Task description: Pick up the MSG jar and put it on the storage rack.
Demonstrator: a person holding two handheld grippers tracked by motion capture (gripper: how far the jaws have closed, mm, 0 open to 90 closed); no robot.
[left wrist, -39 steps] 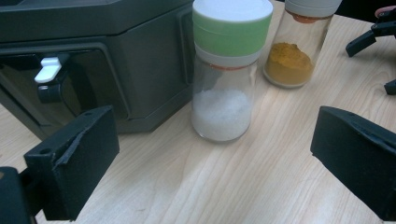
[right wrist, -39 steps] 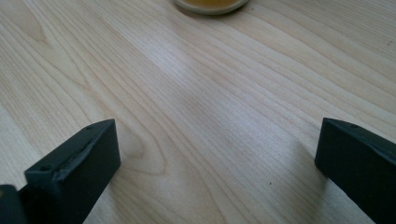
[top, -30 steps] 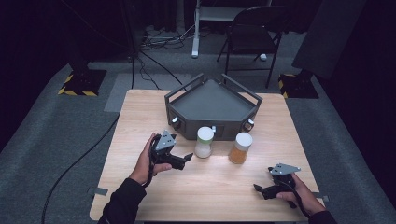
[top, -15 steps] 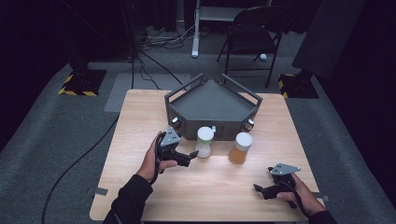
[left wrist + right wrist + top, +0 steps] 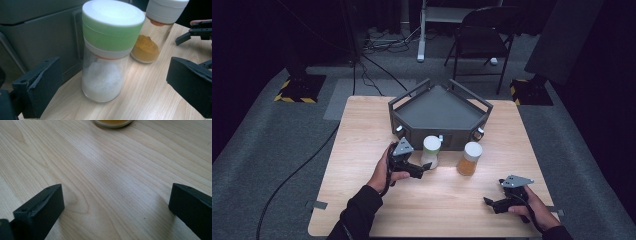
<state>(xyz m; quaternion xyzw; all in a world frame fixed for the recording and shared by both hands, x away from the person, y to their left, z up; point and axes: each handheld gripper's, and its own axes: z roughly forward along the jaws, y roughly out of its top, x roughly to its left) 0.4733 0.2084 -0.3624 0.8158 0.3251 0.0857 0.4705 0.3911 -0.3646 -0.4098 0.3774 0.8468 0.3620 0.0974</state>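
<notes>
High view: wooden table (image 5: pixel 362 150) in the middle of the frame, dark floor all round. A grey angular tray (image 5: pixel 439 107) with raised rails sits at the table's far centre.

Just in front of the tray stand two clear jars, near each other but apart. The green-lidded jar (image 5: pixel 431 151) stands upright at centre frame; in the left gripper view it (image 5: pixel 107 57) fills the middle, white lid top over a green band, white granules in the lower part. The orange-powder jar (image 5: pixel 469 158) stands right of it, also upright, white lid; in the left gripper view it (image 5: pixel 156 30) is at upper right, behind and beside the green-lidded one, not touching.

Left gripper (image 5: pixel 424 168) is held in the person's left hand (image 5: pixel 384 172), left of centre in the high view, jaws pointing rightward at the base of the green-lidded jar. In its own view the jaws stand wide apart at lower left and lower right, the jar between them with clear gaps both sides; no contact.

Right gripper (image 5: pixel 487 201) is at lower right of the high view, held low over the table in the right hand (image 5: pixel 532 212), well apart from both jars. Its jaws stand wide, nothing between them but bare wood (image 5: pixel 110 182). The rim of the orange-powder jar's base (image 5: pixel 113 122) peeks in at the top edge of the right gripper view.
</notes>
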